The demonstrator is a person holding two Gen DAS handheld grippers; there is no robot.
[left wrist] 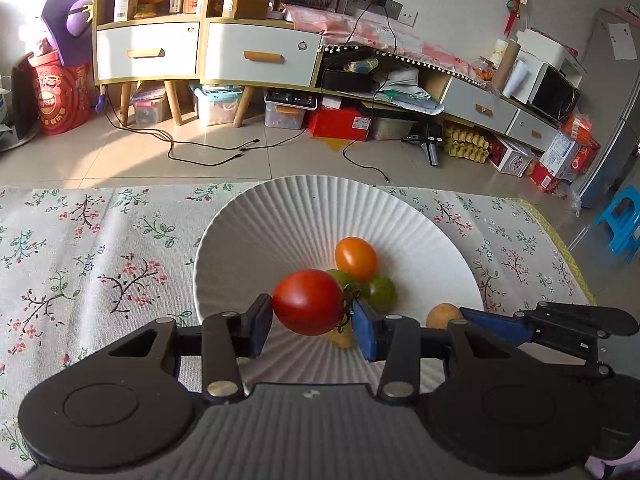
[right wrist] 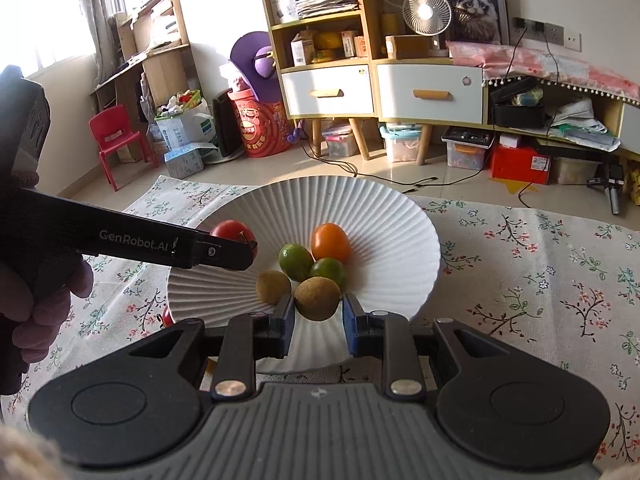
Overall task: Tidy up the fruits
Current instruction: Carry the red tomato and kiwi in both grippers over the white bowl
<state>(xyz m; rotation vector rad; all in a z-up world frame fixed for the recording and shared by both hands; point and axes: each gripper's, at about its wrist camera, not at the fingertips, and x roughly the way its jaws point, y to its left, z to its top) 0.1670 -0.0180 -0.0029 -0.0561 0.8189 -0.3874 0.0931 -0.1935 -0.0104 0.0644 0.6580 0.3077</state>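
Over the near rim of the white ribbed ceramic plate, the left gripper has its jaws closed on a glossy round red tomato, which carries a dark dried stem on its right side and is held clear above the plate surface. Within the plate lie a smooth orange oval tomato, two green tomatoes touching it, and a dull brown rough-skinned round fruit just beside them. The right gripper holds a second brown rough-skinned fruit between its blue-padded fingers; the left pad touches it, while contact on the right pad cannot be confirmed. Another small red fruit sits on the floral tablecloth at the plate's left edge, mostly hidden.
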